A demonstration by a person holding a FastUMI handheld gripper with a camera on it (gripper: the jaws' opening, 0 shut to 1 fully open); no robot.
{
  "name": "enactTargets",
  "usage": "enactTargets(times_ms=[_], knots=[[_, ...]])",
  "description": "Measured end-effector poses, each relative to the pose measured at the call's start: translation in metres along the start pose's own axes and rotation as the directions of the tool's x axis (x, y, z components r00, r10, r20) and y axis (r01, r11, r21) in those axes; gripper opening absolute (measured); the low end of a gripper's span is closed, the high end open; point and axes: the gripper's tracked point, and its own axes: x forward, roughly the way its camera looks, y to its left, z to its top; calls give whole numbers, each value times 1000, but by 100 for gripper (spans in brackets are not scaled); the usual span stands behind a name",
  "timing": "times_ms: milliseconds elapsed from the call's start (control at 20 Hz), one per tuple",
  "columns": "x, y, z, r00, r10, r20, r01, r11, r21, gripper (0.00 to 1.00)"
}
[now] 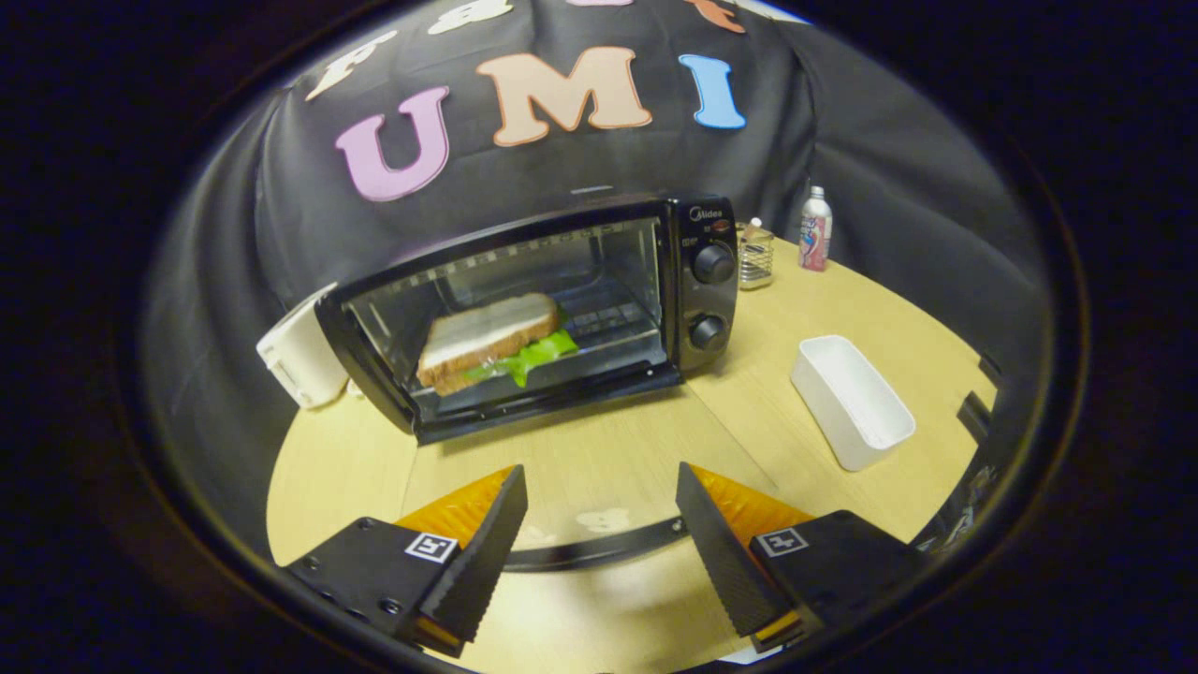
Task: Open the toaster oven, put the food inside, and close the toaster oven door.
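Note:
A black toaster oven (693, 281) stands on the wooden table (805, 309), just beyond my fingers. Its glass door (580, 459) is folded down flat towards me, and the dark curved door handle (599, 550) lies across the gap between my fingers. Inside the oven, on the left of the rack, rests a sandwich (487, 337) of brown bread with green lettuce sticking out. My gripper (599, 477) is open, its fingers wide apart on either side of the handle and pressing on nothing.
A white appliance (301, 348) leans against the oven's left side. To the right of the oven lies an empty white rectangular tray (852, 401). Behind the oven's right side stand a glass jar (754, 255) and a bottle (815, 229).

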Motion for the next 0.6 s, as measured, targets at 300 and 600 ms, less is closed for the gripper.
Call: enactTargets(times_ms=[300,600], knots=[[-16,-12,-36,995,-62,-82,52,992,-117,100],[-22,-21,-72,982,-107,-157,74,976,-204,100]])
